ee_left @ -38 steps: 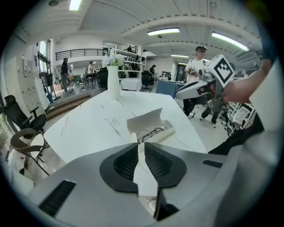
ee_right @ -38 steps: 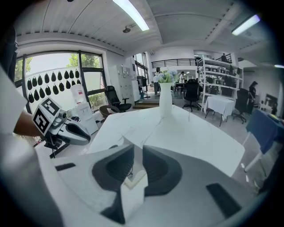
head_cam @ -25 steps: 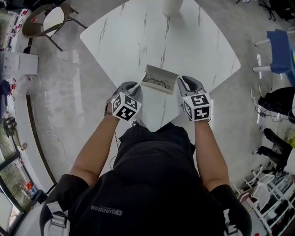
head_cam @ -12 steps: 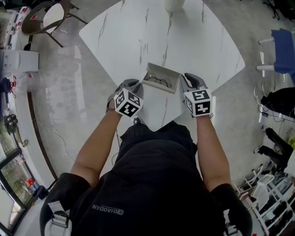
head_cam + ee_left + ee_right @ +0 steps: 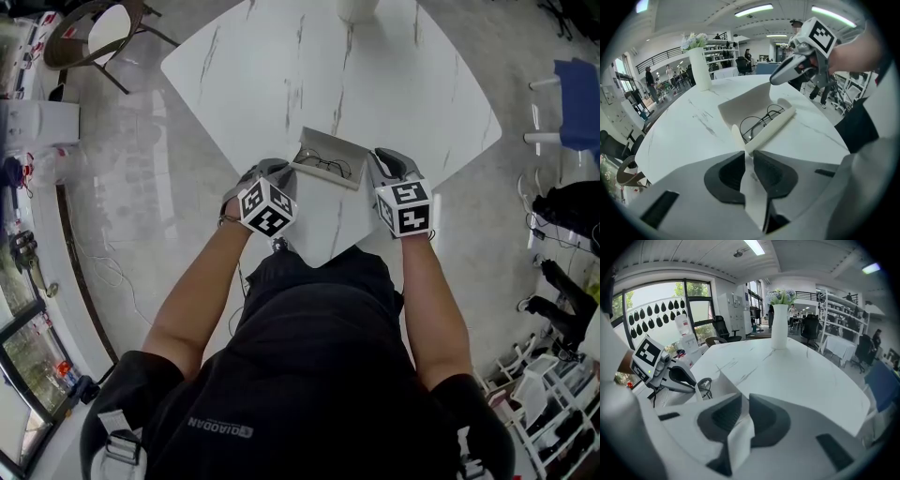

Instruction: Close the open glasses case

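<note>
White edges of the open glasses case [image 5: 740, 105] are pinched between both pairs of almost-shut jaws: the left gripper [image 5: 749, 153] is placed at its 9 o'clock, the right gripper [image 5: 744, 402] at 3. Glasses [image 5: 758, 123] are laid inside. The case is set by the 6 o'clock edge of the marble table [image 5: 375, 84].

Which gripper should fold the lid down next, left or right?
Right, likely. The right gripper looks clamped on the end of the raised lid, while the left gripper pins the front flap and can anchor.

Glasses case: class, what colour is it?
The case is cream-white, best seen in the left gripper view.
</note>
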